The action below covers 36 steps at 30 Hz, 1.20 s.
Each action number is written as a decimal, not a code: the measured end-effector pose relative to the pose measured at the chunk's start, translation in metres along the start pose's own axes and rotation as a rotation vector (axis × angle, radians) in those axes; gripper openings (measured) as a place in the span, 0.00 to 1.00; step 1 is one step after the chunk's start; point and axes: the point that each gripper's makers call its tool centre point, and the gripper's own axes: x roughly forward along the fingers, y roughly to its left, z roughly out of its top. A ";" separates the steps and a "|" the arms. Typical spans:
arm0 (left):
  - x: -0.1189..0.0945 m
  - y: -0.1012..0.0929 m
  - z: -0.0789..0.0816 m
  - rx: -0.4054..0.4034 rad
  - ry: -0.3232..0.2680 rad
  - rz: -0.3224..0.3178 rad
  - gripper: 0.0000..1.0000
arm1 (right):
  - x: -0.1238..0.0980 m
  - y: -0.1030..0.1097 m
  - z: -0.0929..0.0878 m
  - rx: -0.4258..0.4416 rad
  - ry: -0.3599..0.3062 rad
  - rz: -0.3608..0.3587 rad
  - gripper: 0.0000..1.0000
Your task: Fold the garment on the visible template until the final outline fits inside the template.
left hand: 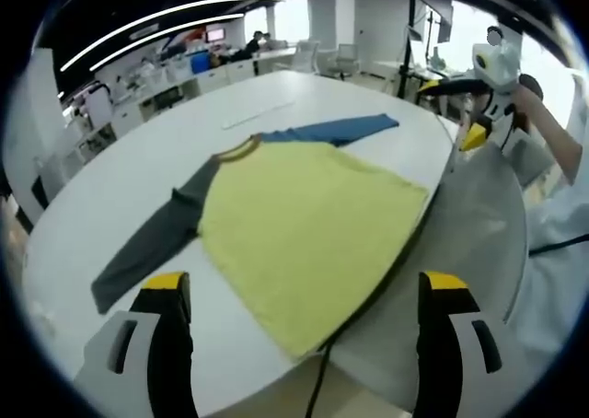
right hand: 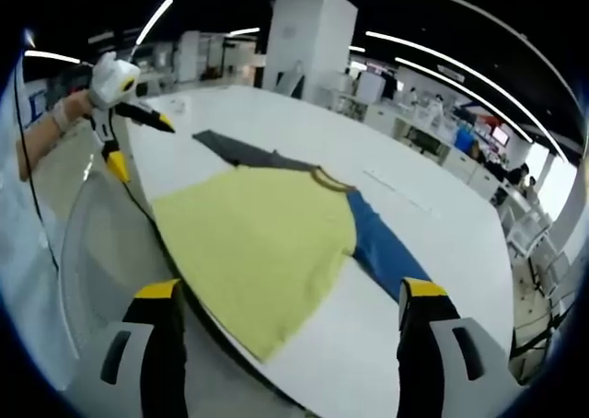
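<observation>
The garment (left hand: pixel 304 225) lies flat on the white table (left hand: pixel 120 188), grey sleeve (left hand: pixel 152 243) left, blue sleeve (left hand: pixel 340 129) right. Both the left gripper (left hand: pixel 304 335) and the right gripper (right hand: pixel 290 335) are wide apart and empty. Its hem reaches the table edge, so a careless pull may drag it off.

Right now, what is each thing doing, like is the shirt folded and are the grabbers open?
Shirt: unfolded, flat on the table, hem at the edge.
Grey sleeve: stretched out flat.
Blue sleeve: stretched out flat.
Left gripper: open, empty.
Right gripper: open, empty.
Table: white, holding the shirt.
</observation>
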 end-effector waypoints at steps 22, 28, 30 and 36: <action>-0.007 -0.001 0.019 0.006 -0.003 0.100 1.00 | 0.015 -0.014 0.002 -0.024 -0.050 0.135 1.00; -0.007 0.005 0.020 -0.008 -0.003 0.122 0.97 | 0.017 -0.015 0.001 -0.028 -0.053 0.145 1.00; -0.007 0.005 0.020 -0.010 -0.003 0.121 0.99 | 0.016 -0.018 -0.001 -0.023 -0.053 0.139 1.00; -0.006 0.007 0.016 -0.018 0.009 0.116 1.00 | 0.012 -0.024 -0.002 -0.009 -0.055 0.117 1.00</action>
